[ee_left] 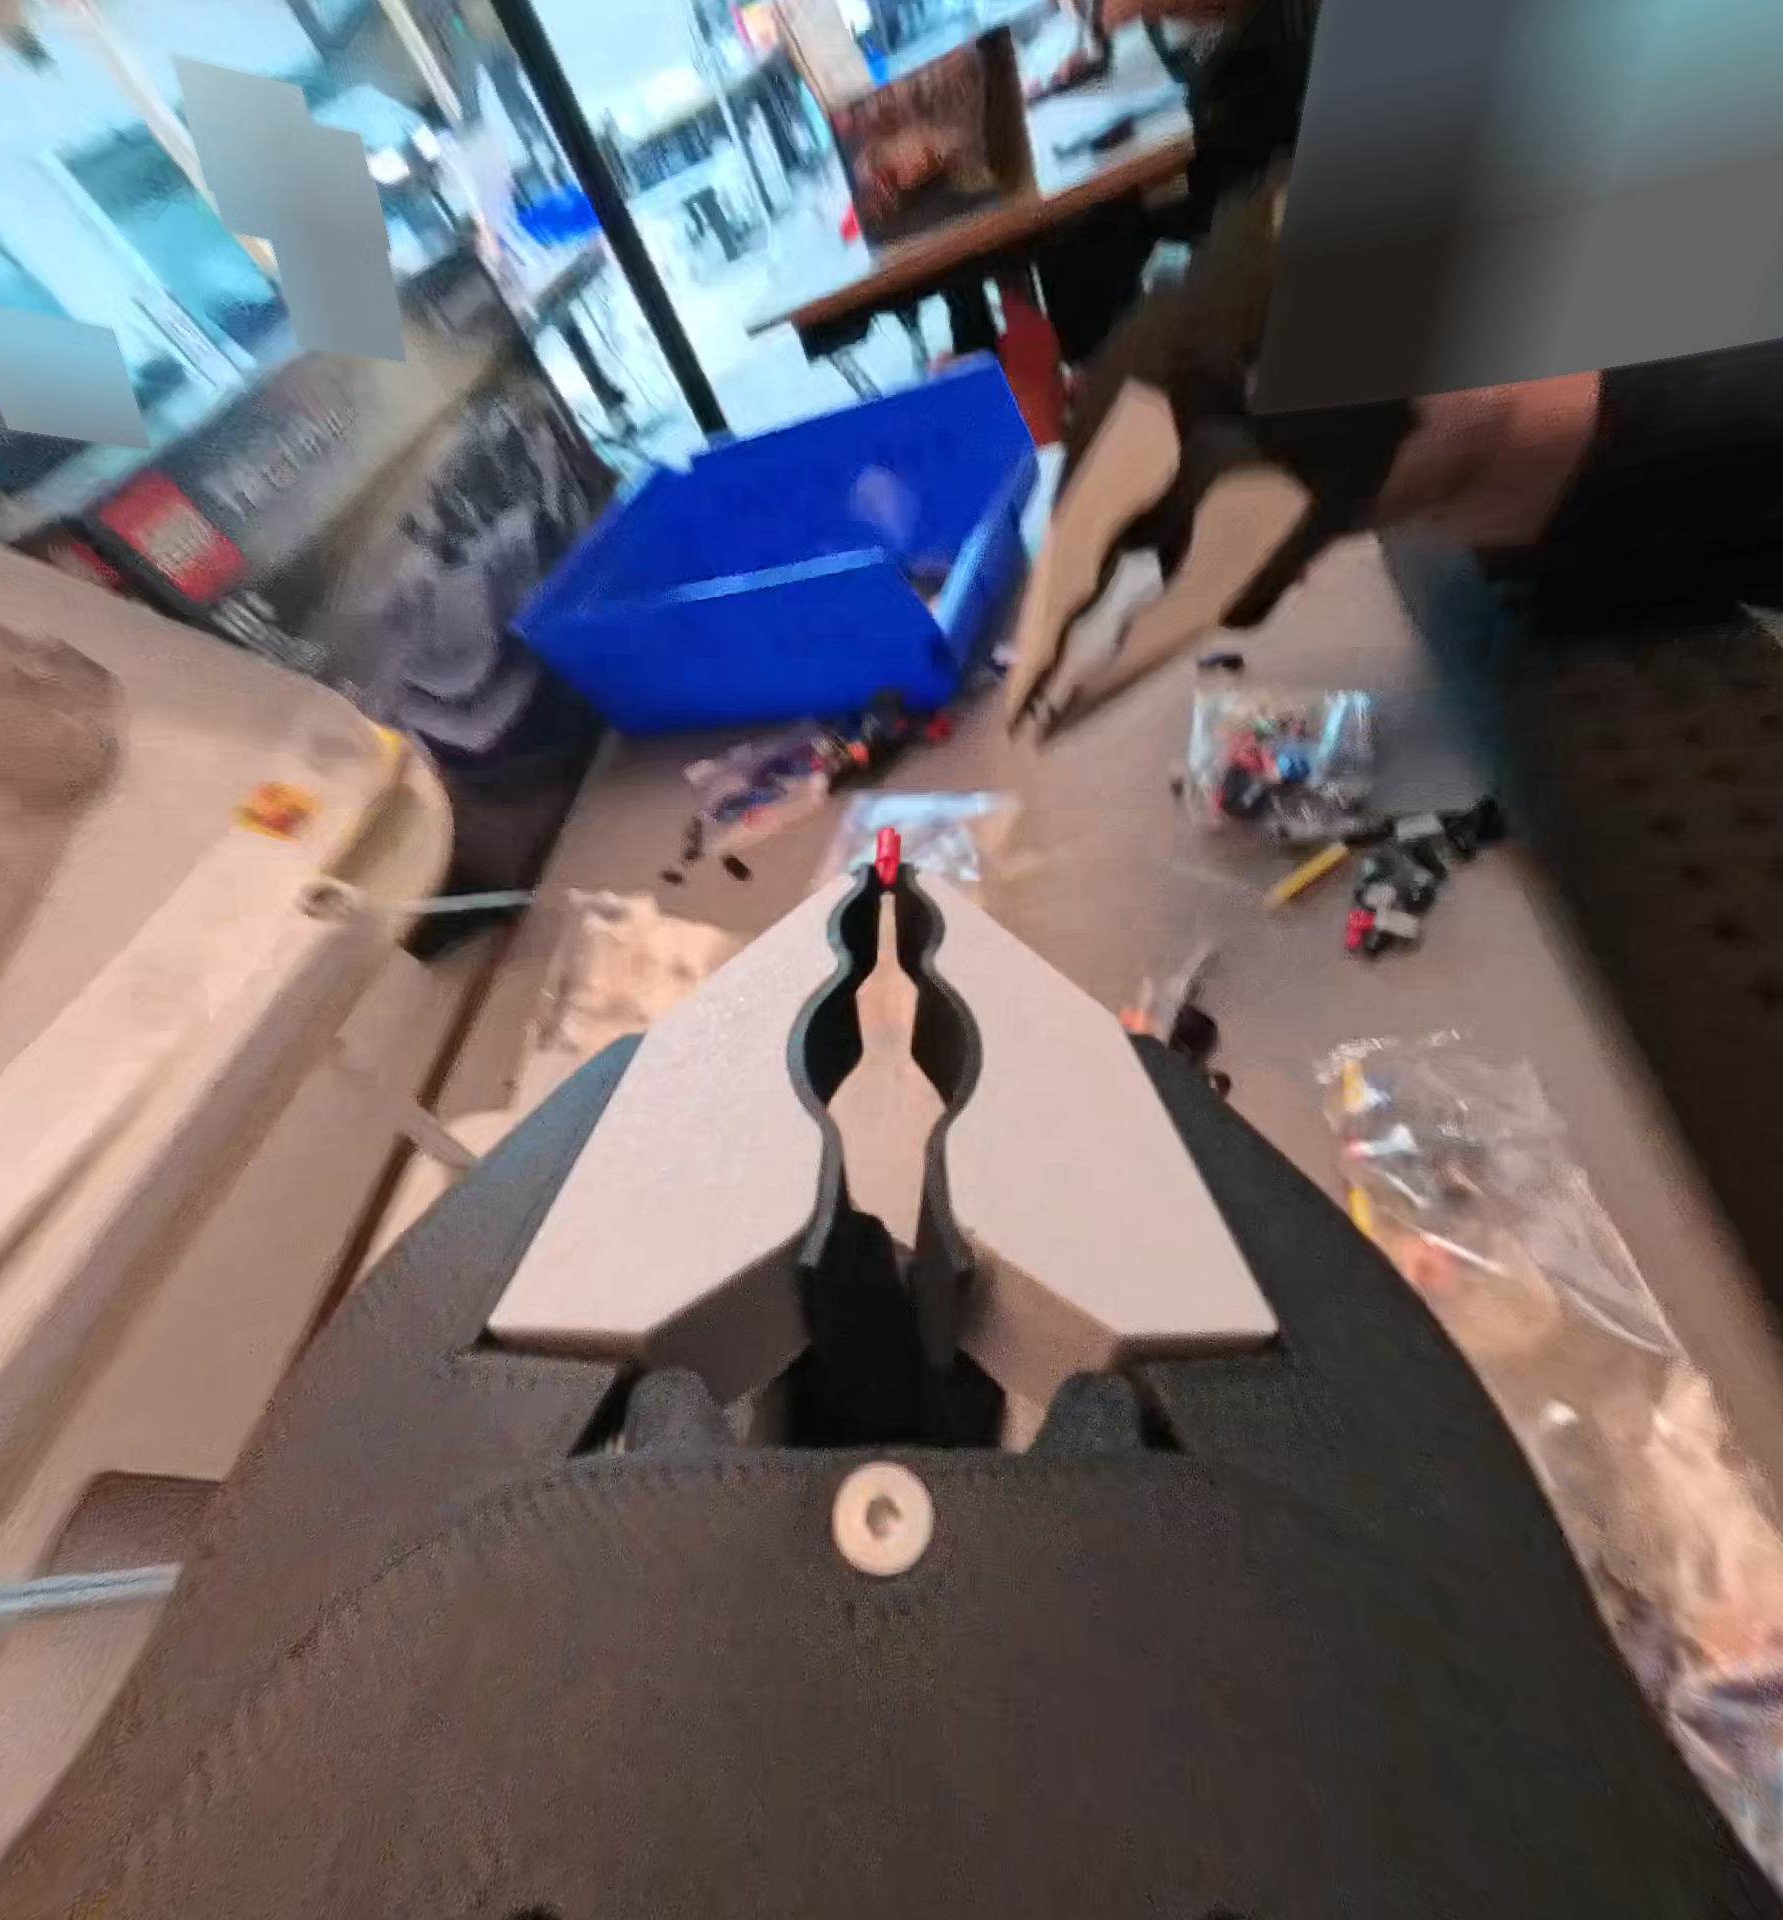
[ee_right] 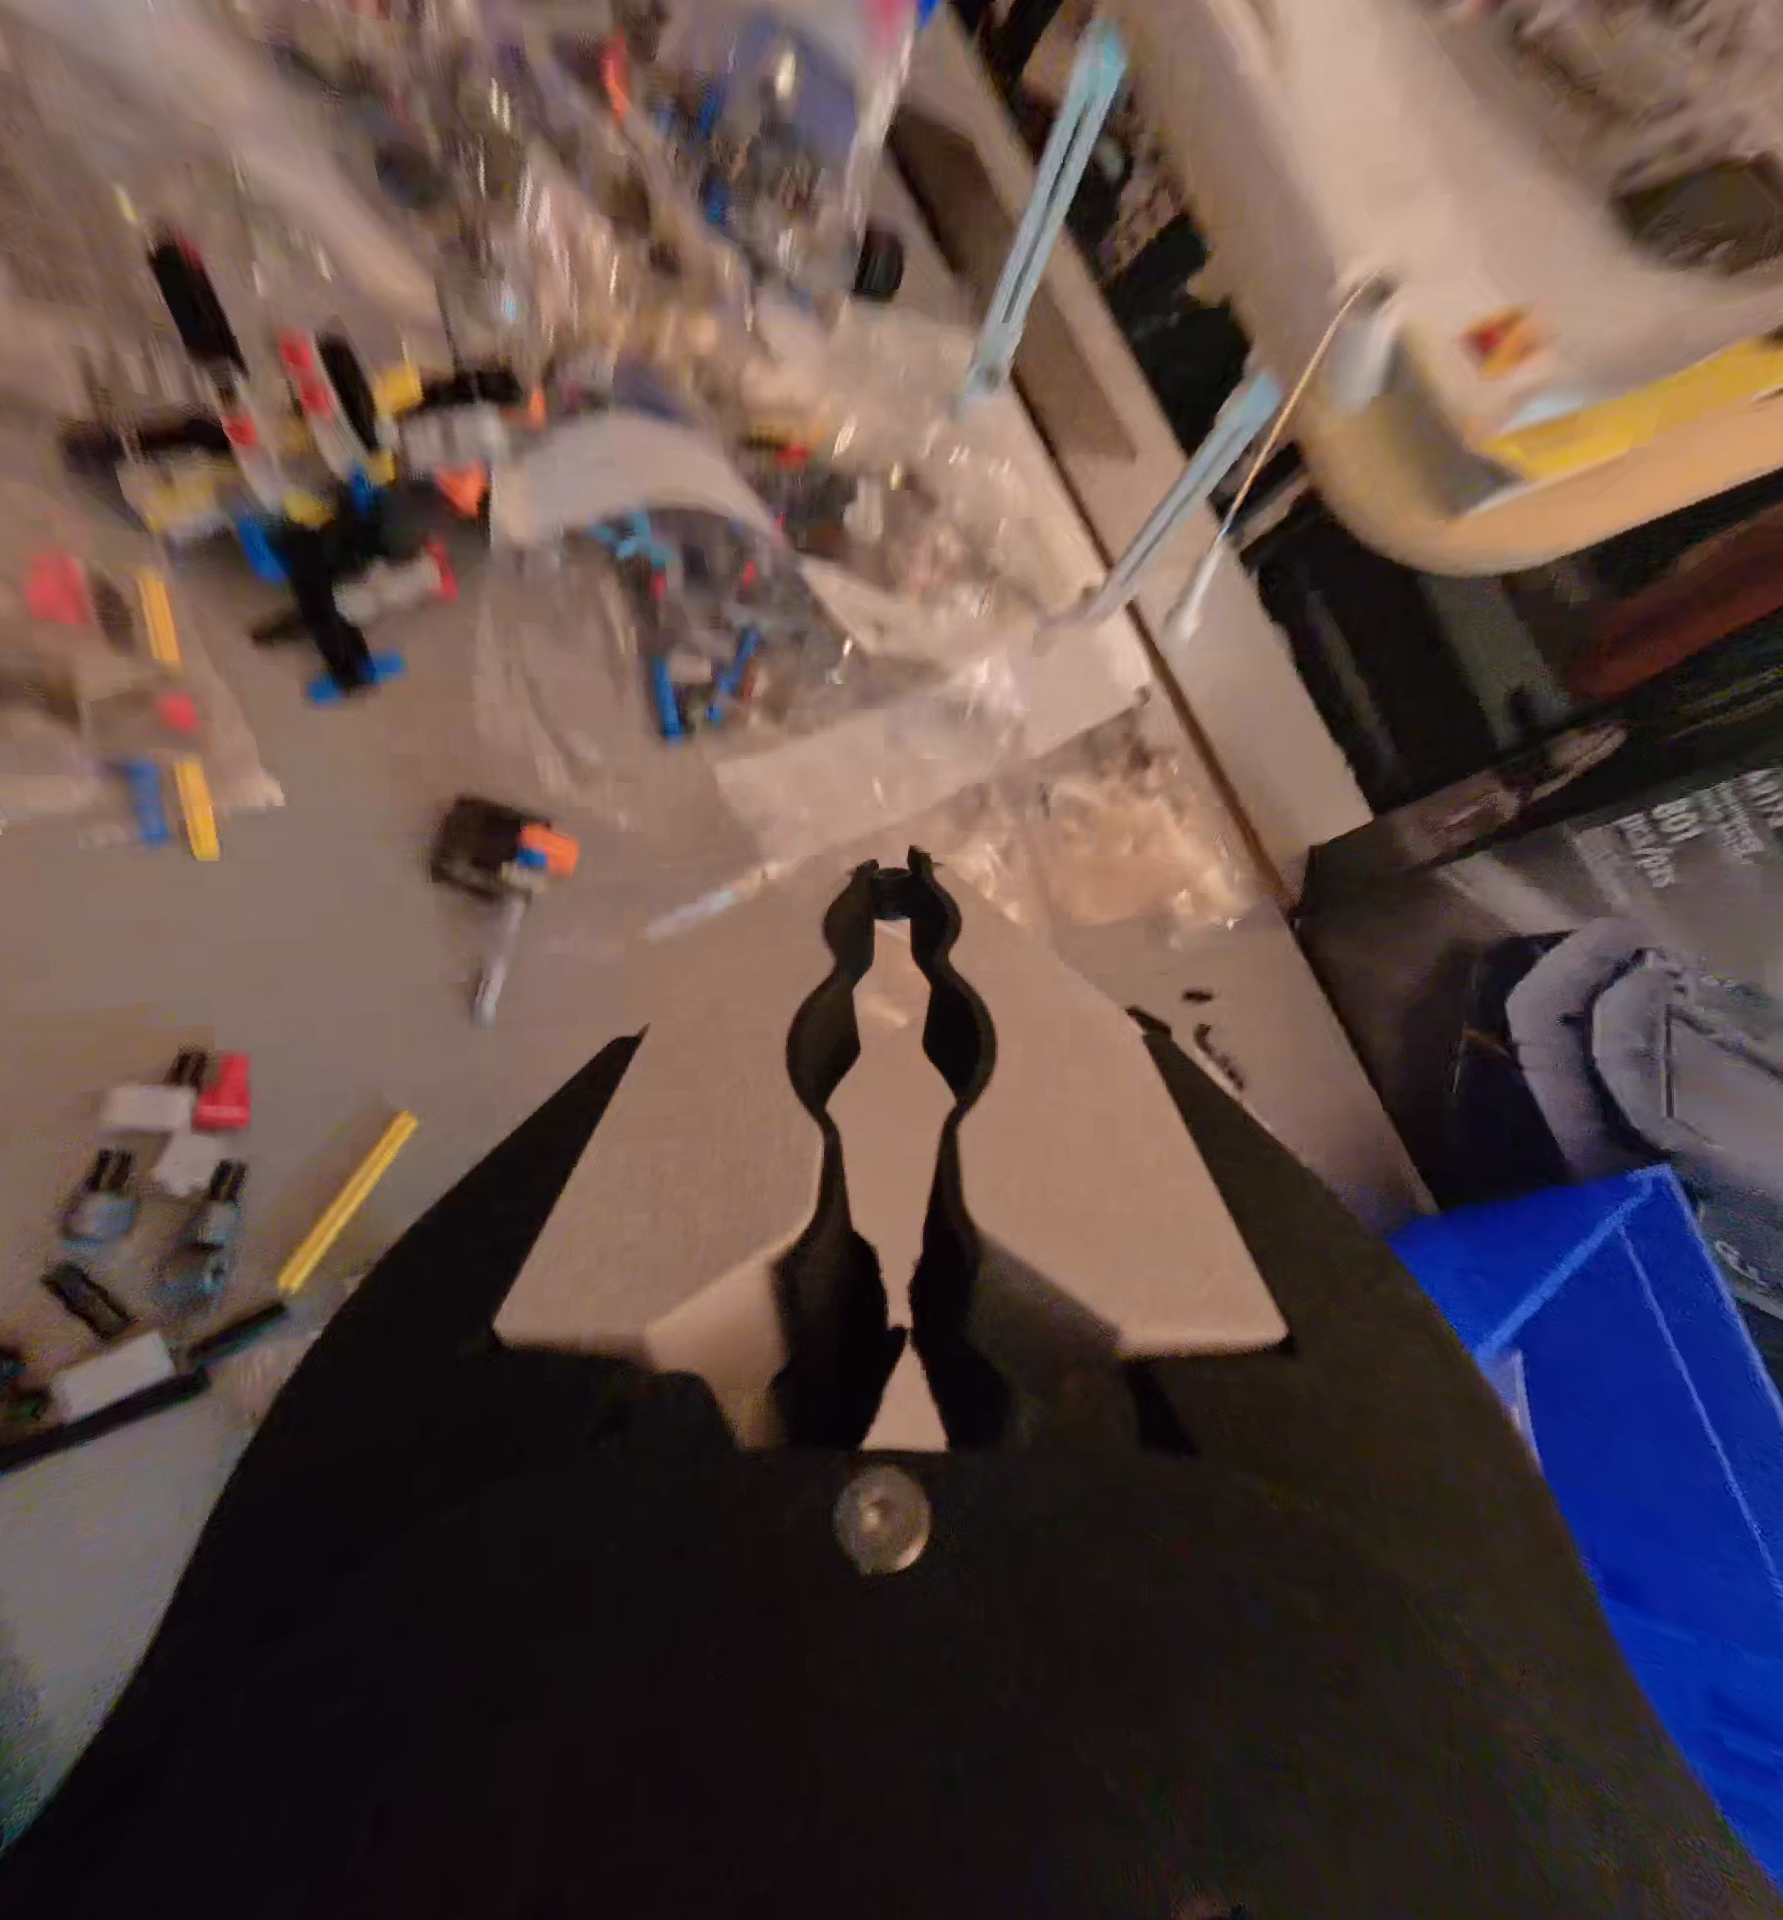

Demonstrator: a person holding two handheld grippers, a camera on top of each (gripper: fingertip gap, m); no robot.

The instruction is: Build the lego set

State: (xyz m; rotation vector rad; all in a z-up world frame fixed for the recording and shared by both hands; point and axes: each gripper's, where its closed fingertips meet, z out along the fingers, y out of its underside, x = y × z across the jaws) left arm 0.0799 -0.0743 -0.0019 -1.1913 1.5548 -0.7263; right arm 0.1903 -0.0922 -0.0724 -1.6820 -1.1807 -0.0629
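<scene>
My left gripper (ee_left: 887,878) is shut on a small red lego piece (ee_left: 886,847) that sticks out past its tips, held above the grey table (ee_left: 1074,831). My right gripper (ee_right: 892,883) is shut on a small black lego piece (ee_right: 889,896), held above the table (ee_right: 243,956). The right gripper also shows in the left wrist view (ee_left: 1038,717), tips down near the blue bin. A small black, orange and blue assembly (ee_right: 502,847) lies ahead-left of the right gripper. A partly built black and red piece (ee_left: 1406,883) lies at the right.
A blue bin (ee_left: 762,613) stands at the back; it also shows in the right wrist view (ee_right: 1645,1455). Clear bags of pieces (ee_left: 1282,758) (ee_right: 866,675), loose bricks (ee_right: 170,1143), a yellow rod (ee_right: 347,1200) and the dark set box (ee_right: 1645,987) crowd the table. Both views are motion-blurred. Across from one pair of fingers to the other is roughly 15 cm.
</scene>
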